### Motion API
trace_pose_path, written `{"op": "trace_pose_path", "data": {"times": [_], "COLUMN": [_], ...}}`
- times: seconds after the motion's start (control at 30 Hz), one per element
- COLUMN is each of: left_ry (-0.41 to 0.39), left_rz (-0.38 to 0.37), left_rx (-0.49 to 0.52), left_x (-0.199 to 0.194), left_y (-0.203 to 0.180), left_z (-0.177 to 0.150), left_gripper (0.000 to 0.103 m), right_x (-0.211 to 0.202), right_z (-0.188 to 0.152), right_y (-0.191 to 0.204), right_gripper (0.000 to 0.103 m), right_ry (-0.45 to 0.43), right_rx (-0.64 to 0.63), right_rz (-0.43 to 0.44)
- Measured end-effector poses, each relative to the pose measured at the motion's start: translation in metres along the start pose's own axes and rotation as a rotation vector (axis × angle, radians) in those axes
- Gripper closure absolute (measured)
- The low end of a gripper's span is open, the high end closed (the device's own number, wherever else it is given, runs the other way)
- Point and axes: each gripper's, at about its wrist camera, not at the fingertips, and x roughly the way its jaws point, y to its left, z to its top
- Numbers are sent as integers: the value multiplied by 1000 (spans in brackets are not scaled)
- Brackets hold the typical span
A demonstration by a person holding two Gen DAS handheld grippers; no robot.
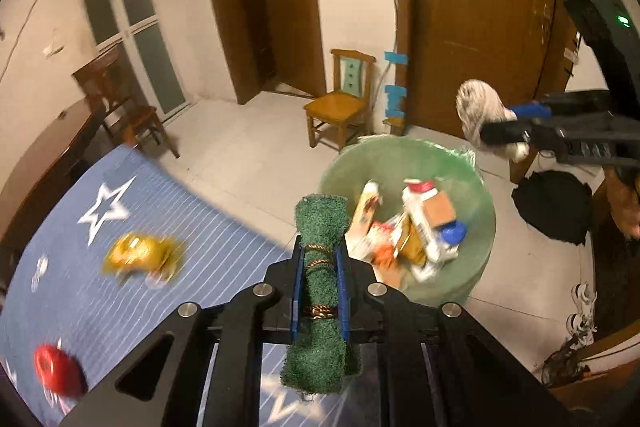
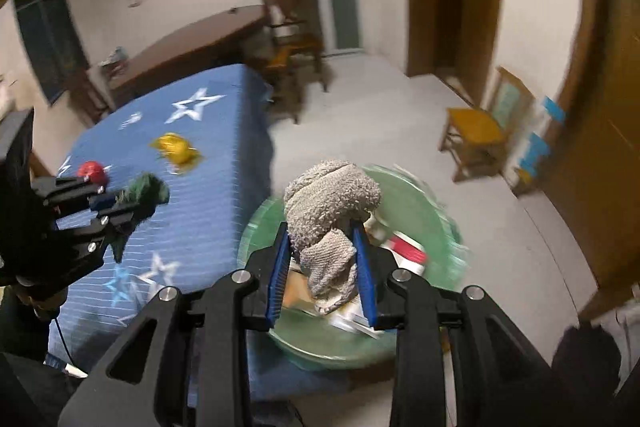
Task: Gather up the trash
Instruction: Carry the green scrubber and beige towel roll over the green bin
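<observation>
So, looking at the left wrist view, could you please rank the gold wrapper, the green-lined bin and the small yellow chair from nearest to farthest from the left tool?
1. Green-lined bin, just ahead of the left tool, to the right.
2. Gold wrapper, on the blue cloth, left.
3. Small yellow chair, by the far wall.

Blue striped bedspread with white stars [image 1: 132, 267] at lower left of the left wrist view, left of centre in the right wrist view [image 2: 192, 163]. Lying on it, blurred: a crumpled yellow wrapper [image 1: 140, 255] near mid-left [image 2: 176, 149], and a red round object [image 1: 54, 369] toward the lower left corner [image 2: 93, 171], well apart from the wrapper. Pale tiled floor [image 1: 248, 155] across the middle, [image 2: 400, 131] in the right wrist view. Standing on it: a bin lined with a green bag [image 1: 478, 267] right of centre, holding cartons and packets; a small yellow wooden chair [image 1: 340, 103] above it; a black bag [image 1: 554, 207] at right.
</observation>
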Motion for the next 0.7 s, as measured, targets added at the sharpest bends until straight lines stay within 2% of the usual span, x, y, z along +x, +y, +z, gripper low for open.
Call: {"op": "trace_pose_path", "data": {"times": [0.1,0.27,0.5,0.7], "left_ry": [43,120,190,215], "left_rz": [-12,-18,-32,-31], "left_rx": [20,35,47,33], "left_x": [27,74,114,130], "left_y": [-26,-51,-65,-57], "left_z": [28,53,53,44], "left_gripper": [88,88,88,88], "right_x": [8,19,37,48], "right_z": [-2,-4,-11,-10], "right_y": [-23,-44,-46,-44], "right_gripper": [74,74,74,74], "right_ry": [38,76,120,143], "right_rx": [50,72,58,39], "right_rz": [-22,-40,-25,-19]}}
